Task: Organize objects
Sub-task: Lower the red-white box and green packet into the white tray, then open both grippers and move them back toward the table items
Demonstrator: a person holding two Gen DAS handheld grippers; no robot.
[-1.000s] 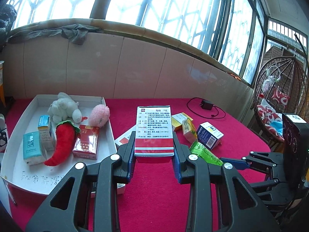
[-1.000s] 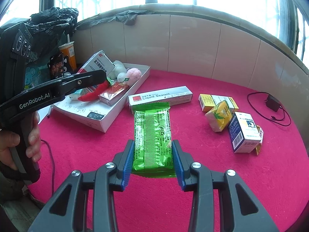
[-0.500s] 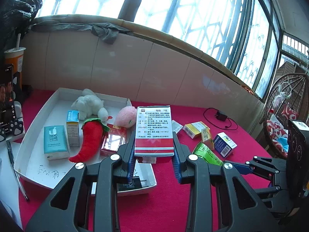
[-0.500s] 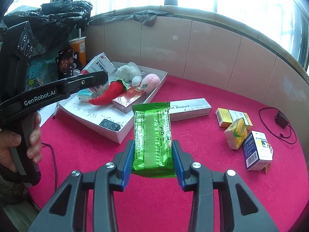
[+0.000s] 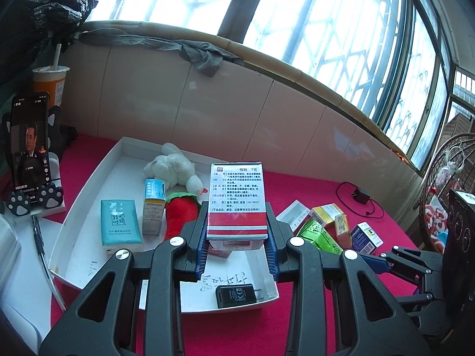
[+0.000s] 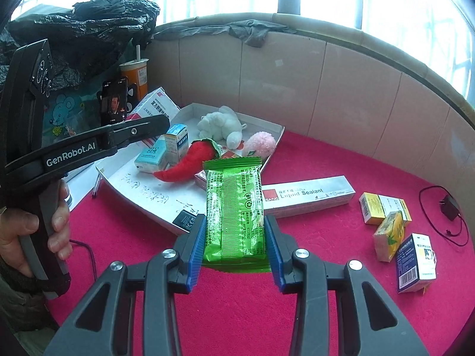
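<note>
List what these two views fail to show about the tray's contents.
- Left wrist view: the held medicine box hides the pink plush and red pack in the tray.
- Right wrist view: the green packet covers most of the red pack.
- Handwriting on the tray floor: illegible.

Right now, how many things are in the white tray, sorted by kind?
Soft toys: 3 (white plush, red chilli, pink ball)
Boxes and packs: 3 (teal tissue pack, blue-white box, red pack, partly hidden)
Charger plugs: 1 (black plug)
Total: 7
</note>
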